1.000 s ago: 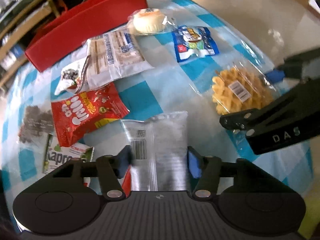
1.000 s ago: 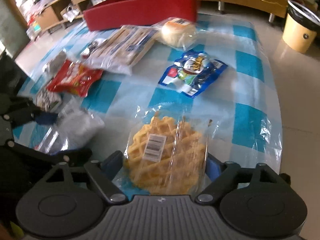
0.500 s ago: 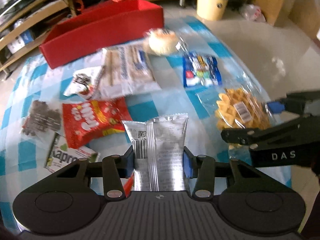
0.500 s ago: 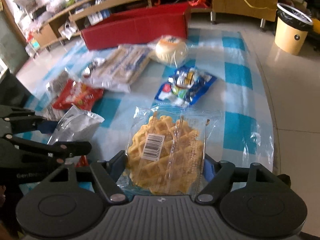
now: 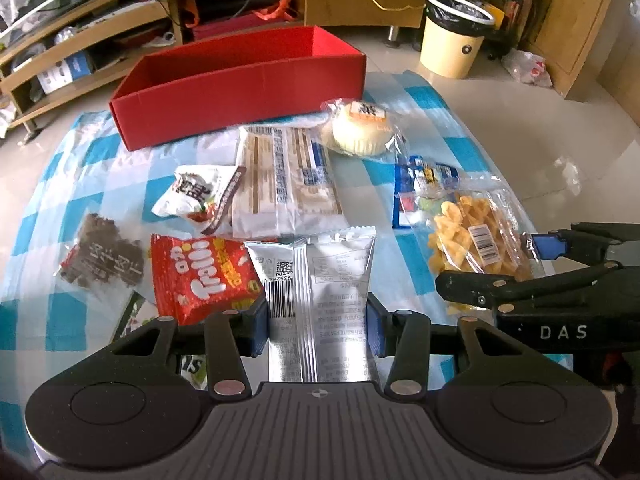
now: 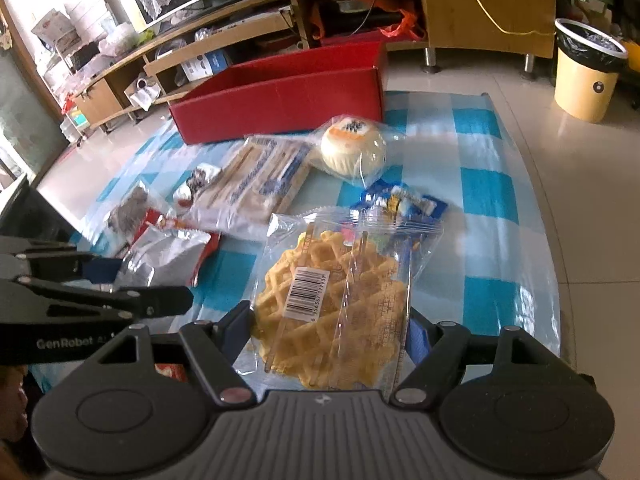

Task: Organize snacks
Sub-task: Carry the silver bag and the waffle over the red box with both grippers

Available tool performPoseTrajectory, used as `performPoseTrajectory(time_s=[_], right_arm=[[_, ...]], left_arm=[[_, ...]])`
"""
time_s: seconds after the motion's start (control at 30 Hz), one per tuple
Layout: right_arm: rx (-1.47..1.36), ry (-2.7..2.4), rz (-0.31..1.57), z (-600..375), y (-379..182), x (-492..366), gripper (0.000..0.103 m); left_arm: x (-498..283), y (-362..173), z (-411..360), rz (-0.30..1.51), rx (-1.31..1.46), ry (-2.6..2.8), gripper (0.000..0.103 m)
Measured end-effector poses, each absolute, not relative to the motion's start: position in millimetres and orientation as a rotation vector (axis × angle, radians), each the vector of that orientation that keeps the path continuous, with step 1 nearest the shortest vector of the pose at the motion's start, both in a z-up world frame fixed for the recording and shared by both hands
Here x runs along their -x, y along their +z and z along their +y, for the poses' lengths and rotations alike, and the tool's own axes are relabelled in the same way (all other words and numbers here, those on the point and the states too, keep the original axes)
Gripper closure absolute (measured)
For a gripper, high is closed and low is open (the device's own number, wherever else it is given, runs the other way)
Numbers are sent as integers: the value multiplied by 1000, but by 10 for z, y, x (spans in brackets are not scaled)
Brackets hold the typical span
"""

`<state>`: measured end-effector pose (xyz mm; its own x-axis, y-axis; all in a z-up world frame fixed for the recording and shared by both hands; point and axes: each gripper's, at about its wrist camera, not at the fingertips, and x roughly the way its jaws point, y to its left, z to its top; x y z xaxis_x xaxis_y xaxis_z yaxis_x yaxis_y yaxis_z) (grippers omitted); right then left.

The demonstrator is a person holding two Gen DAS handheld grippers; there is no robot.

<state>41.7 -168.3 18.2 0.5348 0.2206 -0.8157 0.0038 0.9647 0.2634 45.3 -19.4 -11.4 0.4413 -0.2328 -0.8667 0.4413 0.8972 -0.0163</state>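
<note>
Gripping one packet apiece, both grippers appear ready to carry to the empty red box at the bench's far end. Left gripper jaws are clenched on the silver packet; right gripper jaws are grasping the bagged waffle. Other snacks lie scattered on the checked cloth.

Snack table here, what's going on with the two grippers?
A person is sorting snacks with two handheld grippers. The left gripper is shut on a silver packet; the right gripper is shut on a bagged waffle. The red box behind looks empty, and other snacks lie on the checked cloth.
</note>
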Motion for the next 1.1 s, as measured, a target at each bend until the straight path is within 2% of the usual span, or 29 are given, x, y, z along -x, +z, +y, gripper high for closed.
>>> performPoseTrajectory(time_s=[1.1], right_arm=[[-298, 173, 815, -1759, 491, -1625, 28]], left_arm=[[-1446, 177, -314, 895, -191, -311, 48]])
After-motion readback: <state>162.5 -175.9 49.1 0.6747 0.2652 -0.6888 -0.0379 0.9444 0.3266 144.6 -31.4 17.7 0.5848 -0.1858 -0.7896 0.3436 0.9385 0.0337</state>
